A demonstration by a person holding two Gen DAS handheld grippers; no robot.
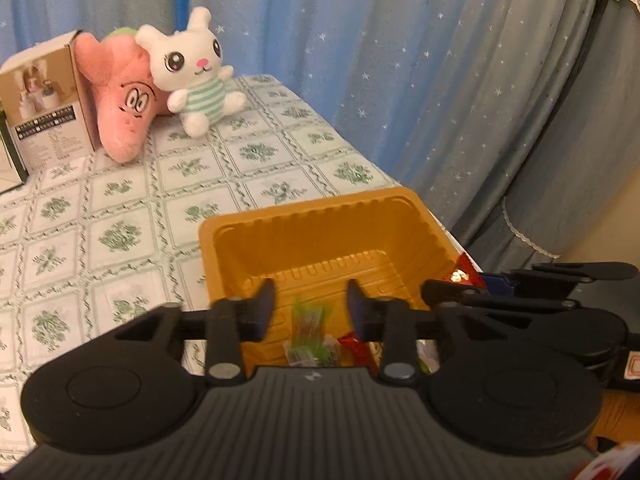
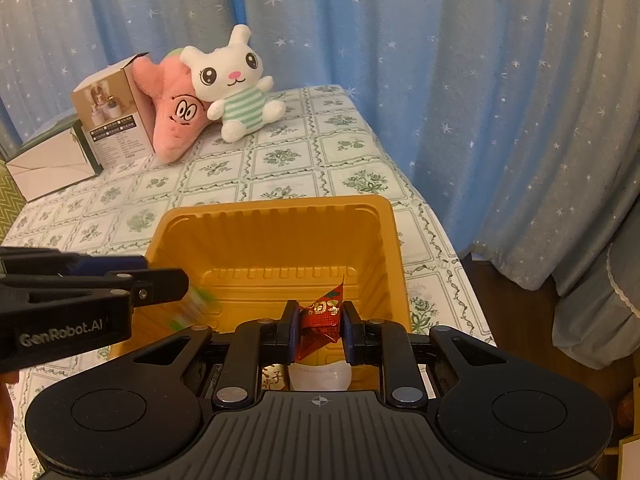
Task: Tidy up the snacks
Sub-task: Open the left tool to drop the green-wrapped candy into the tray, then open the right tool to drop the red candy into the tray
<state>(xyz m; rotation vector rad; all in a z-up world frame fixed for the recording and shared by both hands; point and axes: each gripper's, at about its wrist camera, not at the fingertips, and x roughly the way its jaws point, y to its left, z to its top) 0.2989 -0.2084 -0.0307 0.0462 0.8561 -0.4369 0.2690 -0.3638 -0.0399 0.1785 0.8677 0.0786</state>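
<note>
Right tool clenched on a red foil snack packet, shiny, crinkled, gold-printed, one corner poking up, held over the near end of the orange tray. Left tool released, jaws spread wide and holding nothing, poised above a blurred green-wrapped snack lying in that tray on the floral-clothed worktop. Reaching in level from the left, seen from the right wrist.

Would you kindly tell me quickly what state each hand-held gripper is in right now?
Left hand-held gripper: open, holding nothing.
Right hand-held gripper: closed on a red snack packet.
</note>
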